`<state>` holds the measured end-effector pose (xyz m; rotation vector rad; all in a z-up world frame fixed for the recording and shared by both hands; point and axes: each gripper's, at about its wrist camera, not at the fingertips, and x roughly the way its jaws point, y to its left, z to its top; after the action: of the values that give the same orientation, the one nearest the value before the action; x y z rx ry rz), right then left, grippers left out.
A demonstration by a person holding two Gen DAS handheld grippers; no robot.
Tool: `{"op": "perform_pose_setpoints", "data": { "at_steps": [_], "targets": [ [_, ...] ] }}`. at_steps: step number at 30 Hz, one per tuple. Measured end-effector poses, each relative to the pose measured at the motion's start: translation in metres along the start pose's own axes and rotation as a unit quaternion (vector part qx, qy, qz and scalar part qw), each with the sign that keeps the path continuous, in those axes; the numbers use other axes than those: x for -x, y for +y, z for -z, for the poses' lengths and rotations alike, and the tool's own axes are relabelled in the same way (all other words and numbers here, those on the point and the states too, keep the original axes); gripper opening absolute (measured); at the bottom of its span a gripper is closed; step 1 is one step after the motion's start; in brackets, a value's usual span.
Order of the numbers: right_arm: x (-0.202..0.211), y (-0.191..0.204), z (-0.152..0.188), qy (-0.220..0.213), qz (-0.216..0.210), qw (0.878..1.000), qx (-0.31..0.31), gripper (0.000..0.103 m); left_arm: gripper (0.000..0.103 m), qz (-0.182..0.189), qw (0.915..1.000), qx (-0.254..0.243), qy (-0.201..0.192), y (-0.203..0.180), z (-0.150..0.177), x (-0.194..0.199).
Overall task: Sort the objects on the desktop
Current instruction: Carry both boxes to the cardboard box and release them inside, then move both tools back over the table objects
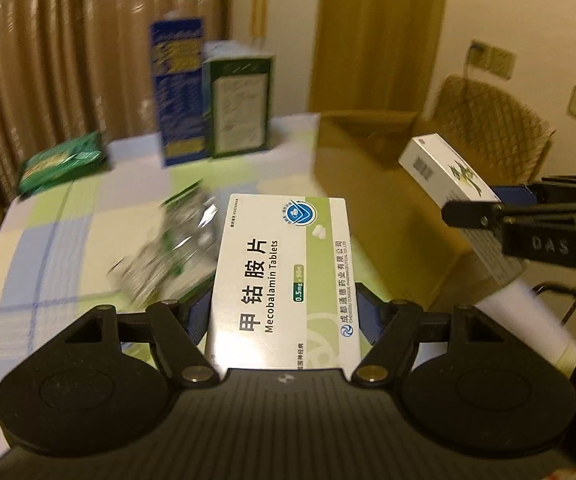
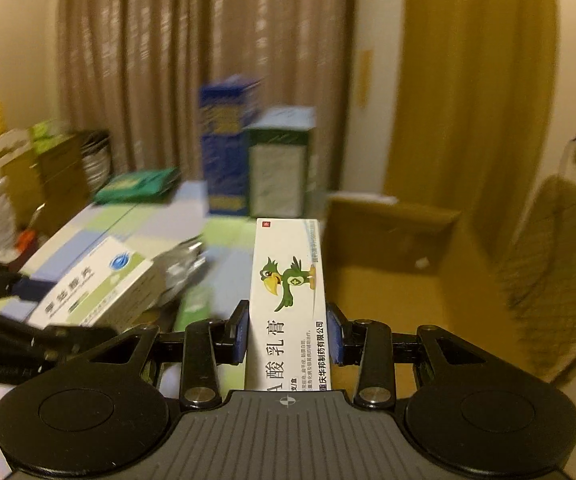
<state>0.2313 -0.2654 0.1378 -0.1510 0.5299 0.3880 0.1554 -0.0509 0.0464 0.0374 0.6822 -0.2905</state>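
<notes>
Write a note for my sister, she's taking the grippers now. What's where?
Left gripper: shut on the Mecobalamin box, lifted over the table.
Right gripper: shut on the parrot box, also lifted, next to the carton.
Left on the table: foil packs, green packet, blue box and green box standing at the back.
Done: both boxes picked up. Not yet placed; probably they go in the carton, then the rest.

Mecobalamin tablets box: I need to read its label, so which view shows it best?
The left wrist view: the Mecobalamin tablets box fills the centre, held in the left tool, print sharp. The right wrist view shows it only at the left, slanted and blurred.
</notes>
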Motion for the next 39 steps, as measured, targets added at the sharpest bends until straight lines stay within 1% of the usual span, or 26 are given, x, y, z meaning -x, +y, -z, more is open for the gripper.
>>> {"op": "perform_pose_setpoints", "data": {
  "at_steps": [5, 9, 11, 14, 19, 21, 24, 29, 35, 38, 39],
  "targets": [
    [-0.008, -0.042, -0.007, 0.007, 0.027, 1.0, -0.015, 0.035, 0.067, 0.037, 0.9992, -0.006, -0.016, -0.042, -0.039, -0.024],
    [-0.016, -0.08, -0.003, 0.017, 0.04, 0.998, -0.041, 0.035, 0.067, 0.062, 0.9978, -0.019, -0.012, -0.076, -0.063, -0.054],
    [-0.02, -0.097, 0.0, 0.022, 0.043, 0.997, -0.054, 0.035, 0.067, 0.073, 0.9972, -0.016, -0.007, -0.09, -0.073, -0.07],
    [-0.034, -0.115, 0.002, 0.028, 0.049, 0.996, -0.063, 0.035, 0.067, 0.082, 0.9965, -0.018, 0.001, -0.108, -0.082, -0.092],
    [-0.053, -0.133, 0.006, 0.034, 0.049, 0.996, -0.072, 0.035, 0.067, 0.083, 0.9962, -0.022, 0.009, -0.13, -0.09, -0.124],
    [-0.062, -0.137, 0.008, 0.037, 0.049, 0.995, -0.073, 0.035, 0.067, 0.089, 0.9958, -0.021, 0.009, -0.133, -0.09, -0.133],
    [-0.07, -0.143, 0.013, 0.04, 0.053, 0.995, -0.078, 0.035, 0.067, 0.087, 0.9957, -0.029, 0.015, -0.139, -0.09, -0.146],
    [-0.072, -0.15, 0.018, 0.044, 0.054, 0.995, -0.077, 0.035, 0.066, 0.087, 0.995, -0.041, 0.029, -0.142, -0.084, -0.163],
    [-0.076, -0.143, 0.02, 0.051, 0.04, 0.995, -0.069, 0.035, 0.067, 0.072, 0.9958, -0.056, 0.008, -0.131, -0.081, -0.145],
    [-0.076, -0.138, 0.018, 0.046, 0.025, 0.996, -0.073, 0.035, 0.068, 0.066, 0.9967, -0.048, -0.007, -0.118, -0.079, -0.127],
    [-0.076, -0.136, 0.017, 0.046, 0.023, 0.996, -0.075, 0.037, 0.069, 0.062, 0.9971, -0.042, -0.01, -0.113, -0.078, -0.121]
  ]
}}
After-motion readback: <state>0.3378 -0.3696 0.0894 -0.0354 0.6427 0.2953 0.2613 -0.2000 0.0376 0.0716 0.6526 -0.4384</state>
